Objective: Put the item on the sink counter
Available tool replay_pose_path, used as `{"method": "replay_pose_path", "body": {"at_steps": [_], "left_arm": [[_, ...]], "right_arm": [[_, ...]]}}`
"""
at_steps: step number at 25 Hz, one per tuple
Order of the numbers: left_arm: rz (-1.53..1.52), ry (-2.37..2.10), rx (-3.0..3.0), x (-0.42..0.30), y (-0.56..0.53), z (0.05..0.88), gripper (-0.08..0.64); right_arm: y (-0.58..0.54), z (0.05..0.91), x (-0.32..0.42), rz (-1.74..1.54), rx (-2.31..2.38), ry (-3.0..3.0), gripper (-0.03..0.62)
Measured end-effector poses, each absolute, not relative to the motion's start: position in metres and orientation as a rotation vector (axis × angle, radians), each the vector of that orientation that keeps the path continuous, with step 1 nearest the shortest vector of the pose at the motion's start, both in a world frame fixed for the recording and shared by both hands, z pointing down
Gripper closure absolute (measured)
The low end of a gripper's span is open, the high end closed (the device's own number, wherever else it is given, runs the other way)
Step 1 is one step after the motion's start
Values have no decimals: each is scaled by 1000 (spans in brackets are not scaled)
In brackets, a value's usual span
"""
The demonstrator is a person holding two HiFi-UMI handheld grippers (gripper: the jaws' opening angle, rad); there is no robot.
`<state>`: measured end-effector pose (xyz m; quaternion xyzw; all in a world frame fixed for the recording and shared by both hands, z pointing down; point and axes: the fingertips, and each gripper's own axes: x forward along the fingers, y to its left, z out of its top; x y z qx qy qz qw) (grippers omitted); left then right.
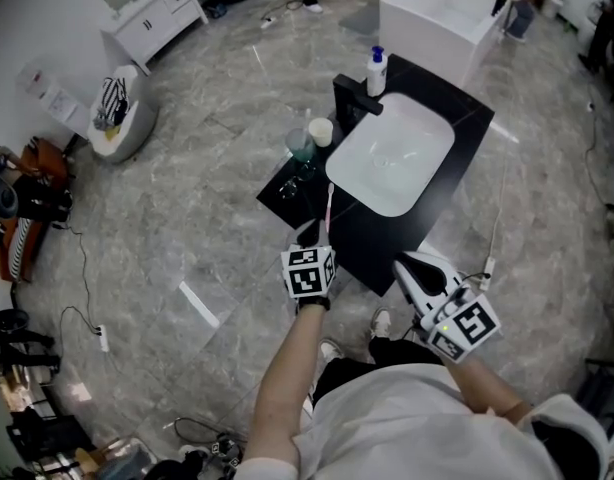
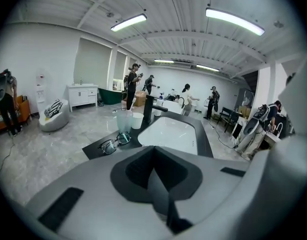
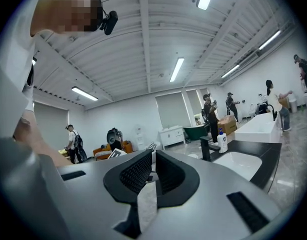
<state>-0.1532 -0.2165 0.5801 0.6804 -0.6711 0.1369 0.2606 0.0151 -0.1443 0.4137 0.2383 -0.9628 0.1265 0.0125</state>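
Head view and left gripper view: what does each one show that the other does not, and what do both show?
Only the head view shows the right gripper and the person's forearm. Only the left gripper view shows the ceiling and its strip lights. Both show the black sink counter, its white basin, the faucet, two cups and the glasses.

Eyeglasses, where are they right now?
In the left gripper view, the eyeglasses lie at the black counter's left end, just before the clear cup.
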Motion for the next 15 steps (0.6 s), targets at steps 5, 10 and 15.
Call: {"method": "replay_pose_path", "body": {"at_steps": [5, 10, 15], "left_arm": [[335, -1829, 1926, -145, -209, 552, 557], [244, -1836, 2018, -139, -206, 506, 557], [172, -1852, 2081, -136, -192, 469, 557]], "right_arm": [[-139, 409, 14, 346, 743, -3000, 543], [-135, 400, 13, 317, 749, -3006, 543], [-135, 394, 12, 294, 761, -3015, 543]]}}
